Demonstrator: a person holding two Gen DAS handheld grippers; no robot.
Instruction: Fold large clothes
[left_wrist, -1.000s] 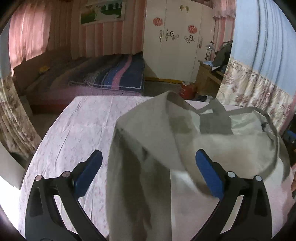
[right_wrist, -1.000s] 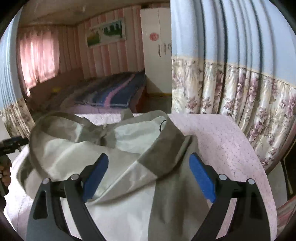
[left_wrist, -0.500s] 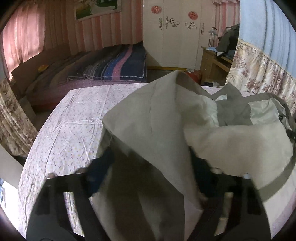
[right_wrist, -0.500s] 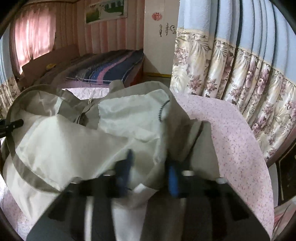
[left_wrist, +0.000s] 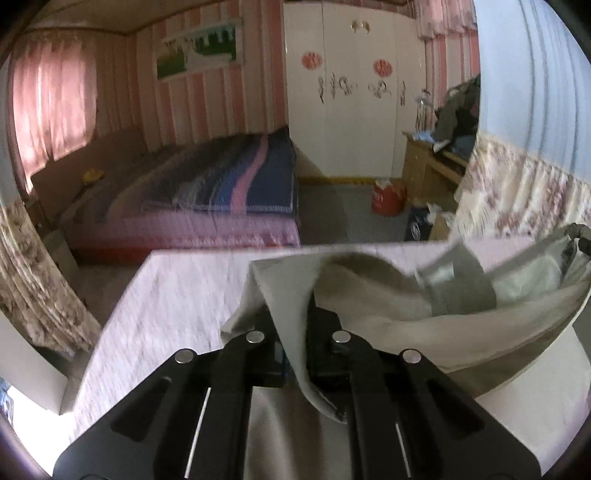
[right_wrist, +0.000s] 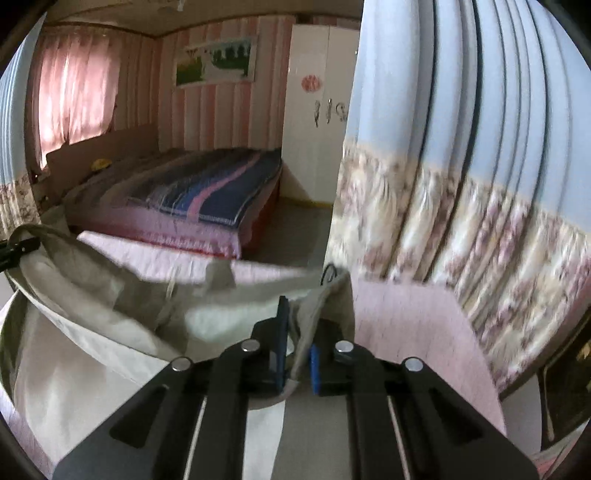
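A large pale grey-and-cream garment (left_wrist: 406, 314) hangs between my two grippers above the table with the pink floral cloth (left_wrist: 177, 295). My left gripper (left_wrist: 295, 347) is shut on one edge of the garment, which drapes over its jaws. My right gripper (right_wrist: 297, 350) is shut on the opposite edge of the garment (right_wrist: 110, 314), beside a dark drawstring loop (right_wrist: 328, 271). The cloth sags in a curve between the two holds. The left gripper's tip also shows at the left edge of the right wrist view (right_wrist: 18, 249).
A bed with a striped blue-and-pink blanket (left_wrist: 229, 184) stands beyond the table. A white wardrobe (left_wrist: 351, 110), a wooden desk (left_wrist: 432, 166) and a red bag (left_wrist: 388, 197) are at the back. A blue-and-floral curtain (right_wrist: 461, 184) hangs close on the right.
Both grippers went from wide open to shut on the garment's edges. They have lifted it, so the cloth now hangs stretched between them instead of lying heaped on the table.
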